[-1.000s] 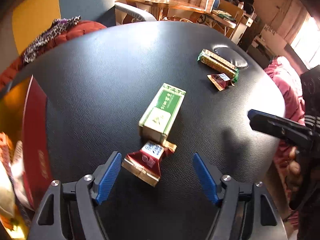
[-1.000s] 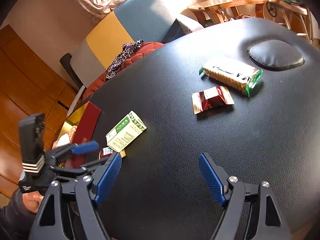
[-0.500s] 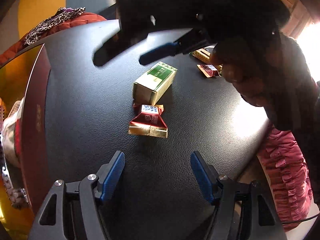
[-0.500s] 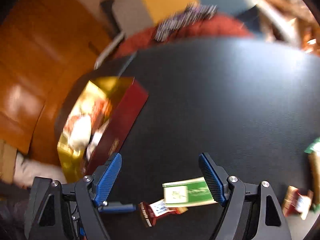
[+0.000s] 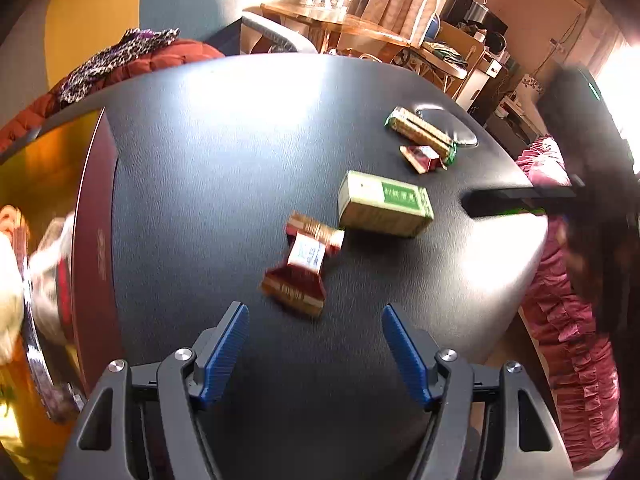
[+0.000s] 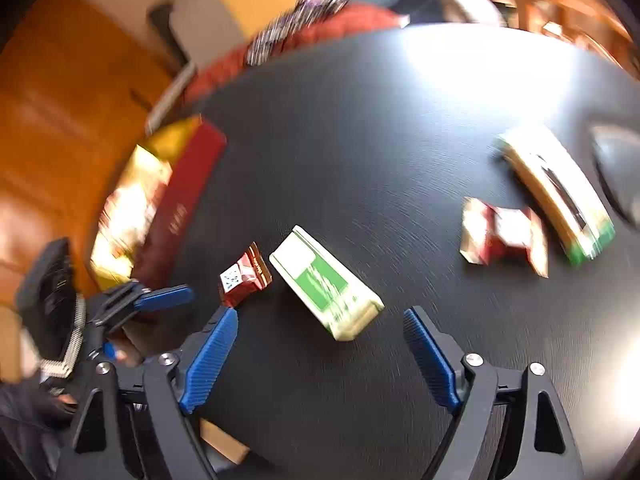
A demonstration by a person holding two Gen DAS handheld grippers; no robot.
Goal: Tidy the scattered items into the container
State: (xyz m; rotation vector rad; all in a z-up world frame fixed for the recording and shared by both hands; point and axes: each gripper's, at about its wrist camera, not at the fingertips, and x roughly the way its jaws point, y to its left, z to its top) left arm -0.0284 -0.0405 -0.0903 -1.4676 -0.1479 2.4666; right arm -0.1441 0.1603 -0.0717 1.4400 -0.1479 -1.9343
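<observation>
A green and white box (image 5: 383, 203) (image 6: 326, 284) lies on the black table (image 5: 240, 140). A red candy wrapper (image 5: 302, 264) (image 6: 244, 280) lies beside it. Farther off lie a long green-ended biscuit pack (image 5: 422, 134) (image 6: 560, 204) and a second red wrapper (image 5: 422, 158) (image 6: 502, 236). The red and gold container (image 5: 94, 240) (image 6: 176, 204) stands at the table's left edge with snacks inside. My left gripper (image 5: 316, 344) is open and empty, just short of the red wrapper. My right gripper (image 6: 320, 348) is open and empty, just short of the green box.
The right gripper's dark finger (image 5: 516, 200) reaches in from the right in the left wrist view. The left gripper (image 6: 160, 298) shows at the left in the right wrist view. A red cushion with a patterned cloth (image 5: 120, 60) lies behind the table.
The green box has turned to lie crosswise beside the wrapper. The right gripper swung over from the far side and now sits just short of the box. Both grippers stay open.
</observation>
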